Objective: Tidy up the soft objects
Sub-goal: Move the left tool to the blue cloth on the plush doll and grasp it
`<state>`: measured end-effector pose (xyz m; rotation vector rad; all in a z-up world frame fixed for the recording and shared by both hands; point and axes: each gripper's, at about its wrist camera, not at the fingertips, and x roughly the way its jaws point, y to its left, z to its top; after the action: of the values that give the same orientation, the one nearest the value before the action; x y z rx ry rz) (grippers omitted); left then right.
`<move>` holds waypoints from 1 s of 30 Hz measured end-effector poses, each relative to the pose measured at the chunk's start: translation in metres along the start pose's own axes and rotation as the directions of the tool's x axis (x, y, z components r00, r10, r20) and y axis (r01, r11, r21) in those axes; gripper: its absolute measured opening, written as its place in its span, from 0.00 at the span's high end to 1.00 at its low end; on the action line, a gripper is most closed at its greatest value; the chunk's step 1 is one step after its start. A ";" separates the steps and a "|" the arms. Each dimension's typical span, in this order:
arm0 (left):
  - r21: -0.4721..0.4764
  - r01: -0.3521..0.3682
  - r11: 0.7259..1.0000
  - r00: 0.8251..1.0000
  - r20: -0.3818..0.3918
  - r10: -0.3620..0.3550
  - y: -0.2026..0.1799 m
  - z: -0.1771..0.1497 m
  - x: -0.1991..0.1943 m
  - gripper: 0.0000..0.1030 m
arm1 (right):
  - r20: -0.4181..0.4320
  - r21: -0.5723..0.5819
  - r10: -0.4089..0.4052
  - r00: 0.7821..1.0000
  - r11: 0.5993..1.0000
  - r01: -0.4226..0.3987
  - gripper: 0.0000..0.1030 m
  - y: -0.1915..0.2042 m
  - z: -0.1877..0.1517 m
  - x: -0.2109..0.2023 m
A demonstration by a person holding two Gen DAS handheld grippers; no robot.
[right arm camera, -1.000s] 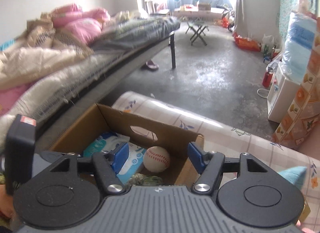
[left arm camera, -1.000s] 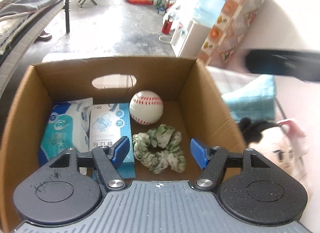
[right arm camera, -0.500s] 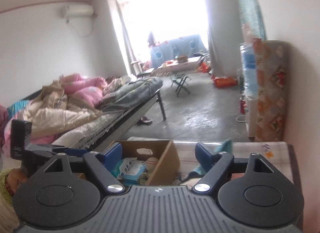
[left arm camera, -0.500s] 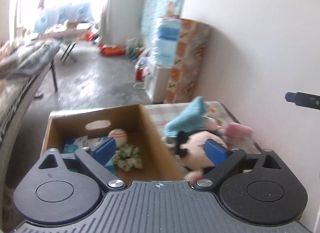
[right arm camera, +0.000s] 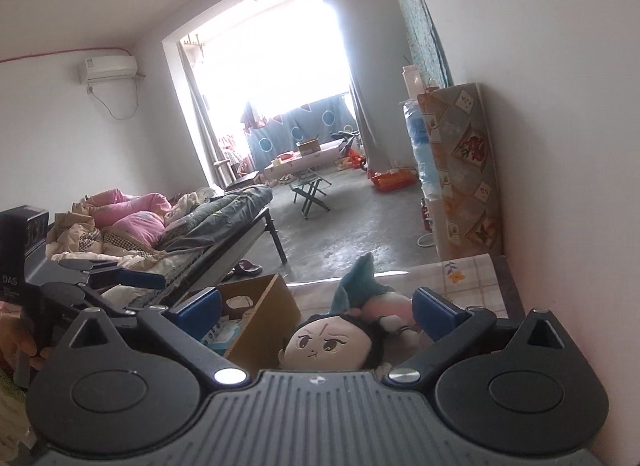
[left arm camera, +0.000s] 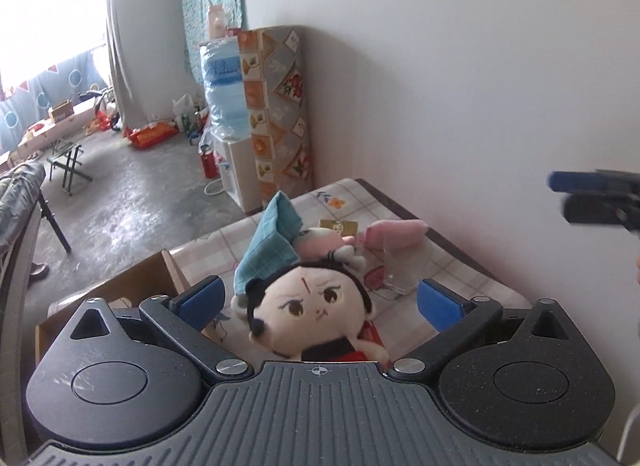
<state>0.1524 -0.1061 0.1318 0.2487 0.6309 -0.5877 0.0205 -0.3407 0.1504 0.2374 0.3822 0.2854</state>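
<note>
Cream-faced, black-haired plush doll (left arm camera: 310, 306) framed between wide-open left tool (left arm camera: 318, 302), ungripped; right tool (right arm camera: 316, 306) likewise wide, empty; likely next for brown cardboard box (right arm camera: 260, 308).

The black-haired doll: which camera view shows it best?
The left wrist view: the doll lies centred between the open left gripper, face and red clothing visible. The right wrist view shows only its head above the gripper body.

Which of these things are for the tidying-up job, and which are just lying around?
For the job:
plush doll
blue cloth
pink plush toy
cardboard box
left gripper
right gripper

Just lying around:
water jug
folding stool
slipper
</note>
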 end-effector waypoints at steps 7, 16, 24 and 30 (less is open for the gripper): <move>-0.149 -0.056 0.987 0.988 -0.152 0.033 0.020 0.046 0.112 0.00 | 0.008 -0.003 -0.036 0.999 0.999 0.036 0.00 -0.033 0.009 0.033; -0.416 -0.088 0.905 0.957 -0.286 -0.039 0.056 0.078 0.223 0.00 | -0.122 0.047 -0.112 0.986 0.992 0.118 0.00 -0.106 0.010 0.134; -0.404 -0.215 0.889 0.908 -0.418 0.030 0.058 0.082 0.285 0.02 | -0.291 0.013 -0.117 0.950 0.992 0.126 0.00 -0.149 -0.013 0.214; -0.391 -0.267 0.881 0.872 -0.487 0.048 0.070 0.070 0.308 0.19 | -0.377 -0.045 -0.134 0.917 0.991 0.126 0.01 -0.155 -0.018 0.250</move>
<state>0.4282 -0.2123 -0.0004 -0.0006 1.1826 -0.1978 0.2710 -0.4032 0.0081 0.1345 0.7761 0.2027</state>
